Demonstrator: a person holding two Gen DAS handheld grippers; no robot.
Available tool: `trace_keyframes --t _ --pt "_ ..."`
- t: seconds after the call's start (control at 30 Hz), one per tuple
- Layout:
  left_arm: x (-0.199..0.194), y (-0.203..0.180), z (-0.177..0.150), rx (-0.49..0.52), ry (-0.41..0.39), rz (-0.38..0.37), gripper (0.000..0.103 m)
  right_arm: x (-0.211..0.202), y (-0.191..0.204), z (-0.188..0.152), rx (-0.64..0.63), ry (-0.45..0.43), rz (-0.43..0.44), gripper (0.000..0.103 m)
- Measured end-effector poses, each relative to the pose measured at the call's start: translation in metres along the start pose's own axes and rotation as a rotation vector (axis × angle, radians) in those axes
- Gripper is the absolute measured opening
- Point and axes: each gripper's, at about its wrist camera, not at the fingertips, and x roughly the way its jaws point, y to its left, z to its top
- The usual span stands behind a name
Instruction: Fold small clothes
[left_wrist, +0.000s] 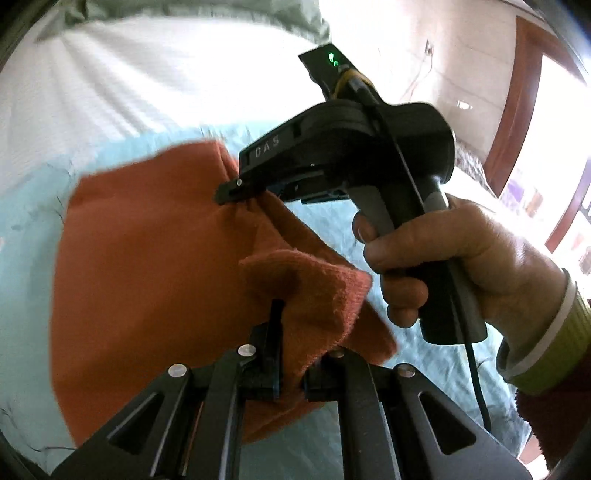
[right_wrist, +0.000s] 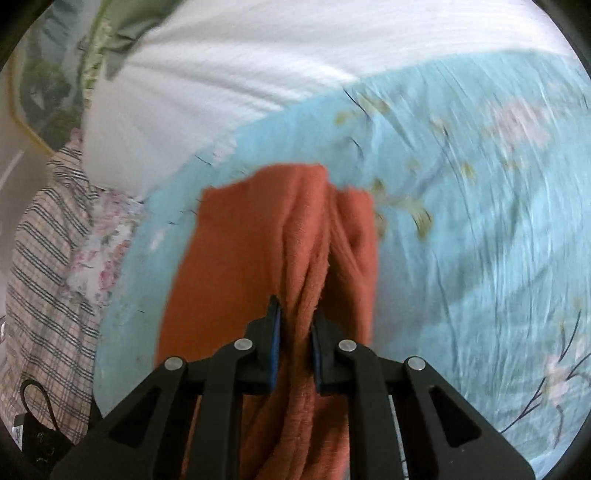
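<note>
Where pinched, fuzzy orange cloth (right_wrist: 266, 240), bunched.

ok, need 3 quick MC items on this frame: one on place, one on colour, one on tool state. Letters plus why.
1. Where does the cloth lie?
A. on a light blue floral bedspread
B. on a wooden floor
C. in a basket

2. What colour is the cloth?
A. navy
B. orange-rust
C. white

3. What state is the right tool in?
A. open, away from the cloth
B. shut on nothing
C. shut on the cloth

Key:
1 A: the blue bedspread with its flower print surrounds the cloth.
2 B: the fabric reads orange-rust in both wrist views.
3 C: bunched folds are pinched between its fingers; the left tool grips another edge of the cloth likewise.
</note>
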Motion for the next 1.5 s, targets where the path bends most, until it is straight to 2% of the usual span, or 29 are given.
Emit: trace_keyframes --t 0.17,0.23,0.27,0.3,0.37,0.4,0.43,0.47,0.6,0.67,0.8,0.93,1.07,1.2,1.33,1.4,1.47,1.5 --pt "-0.002 0.006 -0.001 -0.004 0.019 -0.032 0.019 -0.004 -0.008 -0.009 0.035 -0.031 0.017 0.016" --pt "-0.012 0.015 -0.005 -0.035 0.024 -0.065 0.033 -0.010 -0.003 -0.013 0.026 -0.048 -0.007 0.017" --pt "-0.016 0.019 -0.007 -0.049 0.025 -0.066 0.049 -0.015 -0.002 -0.014 0.028 -0.055 -0.021 0.018" --pt "-0.024 0.028 -0.009 -0.077 0.023 -0.063 0.060 -0.019 -0.001 -0.017 0.033 -0.061 -0.033 0.025" --pt "-0.038 0.043 -0.012 -0.130 0.009 -0.065 0.070 -0.030 -0.002 -0.021 0.053 -0.080 -0.048 0.048" --pt "-0.045 0.055 -0.014 -0.160 0.000 -0.062 0.074 -0.038 -0.003 -0.023 0.071 -0.104 -0.048 0.074" --pt "-0.052 0.068 -0.015 -0.188 -0.007 -0.042 0.076 -0.043 -0.004 -0.025 0.079 -0.126 -0.055 0.090" --pt "-0.057 0.075 -0.016 -0.203 -0.011 -0.030 0.081 -0.049 -0.005 -0.027 0.082 -0.146 -0.061 0.091" --pt "-0.061 0.129 -0.016 -0.310 -0.017 0.030 0.081 -0.046 -0.004 -0.032 0.083 -0.108 -0.032 0.090" --pt "-0.054 0.153 -0.015 -0.376 0.005 0.032 0.081 -0.041 -0.004 -0.032 0.080 -0.088 -0.032 0.090" --pt "-0.035 0.187 -0.014 -0.479 0.063 -0.039 0.081 -0.030 -0.006 -0.031 0.095 -0.052 -0.013 0.086" --pt "-0.006 0.209 -0.013 -0.529 0.123 -0.092 0.081 -0.019 -0.008 -0.027 0.104 -0.009 -0.001 0.079" --pt "0.007 0.220 -0.006 -0.562 0.112 -0.135 0.081 -0.013 -0.010 -0.026 0.114 0.016 0.004 0.076" --pt "0.023 0.223 -0.002 -0.577 0.117 -0.177 0.074 -0.010 -0.010 -0.027 0.119 0.023 0.008 0.073" --pt "0.020 0.219 -0.008 -0.578 0.116 -0.174 0.070 -0.009 -0.010 -0.028 0.122 0.025 0.018 0.072" --pt "0.022 0.219 -0.007 -0.575 0.117 -0.178 0.064 -0.007 -0.009 -0.029 0.119 0.031 0.015 0.069" --pt "0.024 0.219 -0.007 -0.573 0.116 -0.182 0.056 -0.004 -0.007 -0.030 0.110 0.042 0.014 0.060" --pt "0.025 0.219 -0.007 -0.571 0.116 -0.183 0.049 0.000 -0.005 -0.031 0.101 0.053 0.015 0.051"
